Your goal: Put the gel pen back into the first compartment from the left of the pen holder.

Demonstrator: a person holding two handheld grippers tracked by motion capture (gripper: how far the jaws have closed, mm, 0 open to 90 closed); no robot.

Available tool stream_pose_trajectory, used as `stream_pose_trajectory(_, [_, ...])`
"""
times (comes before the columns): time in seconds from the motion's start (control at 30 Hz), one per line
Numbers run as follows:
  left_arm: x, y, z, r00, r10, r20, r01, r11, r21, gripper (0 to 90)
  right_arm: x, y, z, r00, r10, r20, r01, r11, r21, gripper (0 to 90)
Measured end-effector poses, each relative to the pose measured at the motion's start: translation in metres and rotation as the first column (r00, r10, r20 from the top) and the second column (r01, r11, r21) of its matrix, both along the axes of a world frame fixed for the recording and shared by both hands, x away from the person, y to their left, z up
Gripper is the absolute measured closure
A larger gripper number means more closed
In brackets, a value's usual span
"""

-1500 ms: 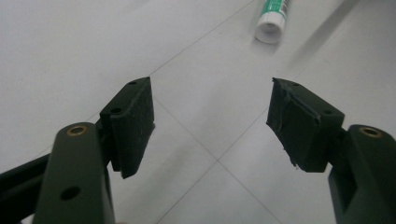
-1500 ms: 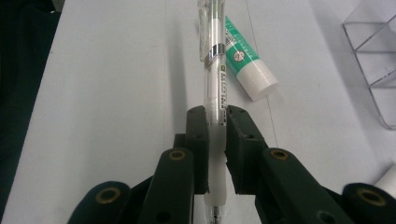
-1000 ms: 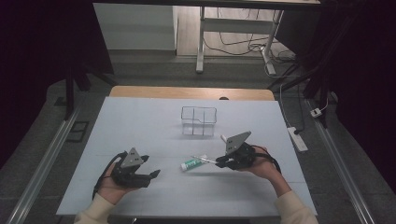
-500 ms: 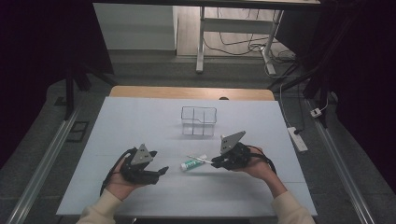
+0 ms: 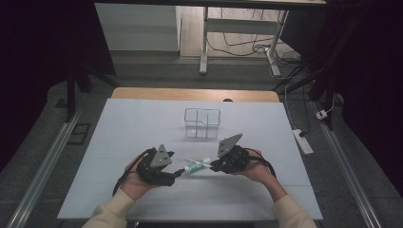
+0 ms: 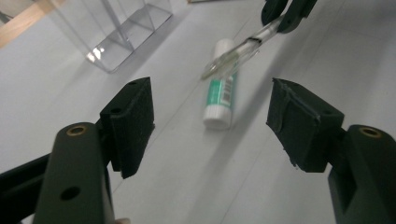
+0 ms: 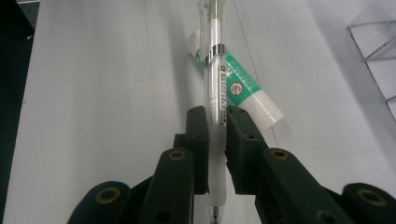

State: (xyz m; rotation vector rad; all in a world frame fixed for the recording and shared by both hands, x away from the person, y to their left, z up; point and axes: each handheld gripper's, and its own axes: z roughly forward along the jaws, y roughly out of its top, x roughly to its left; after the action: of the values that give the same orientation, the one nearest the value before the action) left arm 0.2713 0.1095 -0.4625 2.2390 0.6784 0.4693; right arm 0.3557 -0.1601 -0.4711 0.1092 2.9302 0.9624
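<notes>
One pen (image 7: 216,88), one glue stick (image 6: 221,94)

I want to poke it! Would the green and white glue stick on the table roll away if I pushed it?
Probably yes. The glue stick is round and lies on its side on the smooth white table, so a sideways push would likely roll it. It looks small and stiff, so it should be light and keep its shape.

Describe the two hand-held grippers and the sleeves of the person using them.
Both the left gripper and the right gripper are dark green-black with two blocky jaws, brass-ringed screw holes and a grey three-cornered plate on top. A black cable loops from each. The sleeves are cream.
</notes>
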Motion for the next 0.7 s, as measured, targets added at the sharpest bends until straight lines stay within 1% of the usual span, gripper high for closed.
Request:
stream_pose_trajectory(0.07, [0.002,-0.006,0.000,0.9999,-0.015,-0.004,0.015,0.9998,0.015,32.5,0.000,0.002,-0.001,1.0000,0.000,-0.001,0.000,1.000,0.005,78.8])
stream_pose_trajectory(0.2, [0.005,-0.016,-0.001,0.9994,-0.034,0.002,0.034,0.9983,0.047,32.6,-0.001,0.004,-0.001,0.9999,0.010,-0.004,-0.010,1.000,-0.001,78.8])
stream_pose_trajectory(0.3, [0.007,-0.021,-0.002,0.9990,-0.044,0.004,0.044,0.9972,0.061,32.7,-0.001,0.006,-0.001,0.9999,0.014,-0.007,-0.014,1.000,-0.005,78.8])
stream_pose_trajectory(0.47, [0.012,-0.025,-0.005,0.9985,-0.053,-0.011,0.053,0.9957,0.076,32.5,-0.002,0.010,-0.003,0.9998,0.017,-0.014,-0.018,1.000,-0.011,78.8])
stream_pose_trajectory(0.53, [0.013,-0.027,-0.006,0.9978,-0.064,-0.017,0.065,0.9935,0.093,32.6,-0.002,0.011,-0.003,0.9996,0.020,-0.018,-0.020,1.000,-0.014,78.8])
stream_pose_trajectory(0.7, [0.017,-0.034,-0.011,0.9964,-0.078,-0.033,0.081,0.9897,0.118,31.7,-0.002,0.016,-0.005,0.9994,0.026,-0.023,-0.026,1.000,-0.011,78.8])
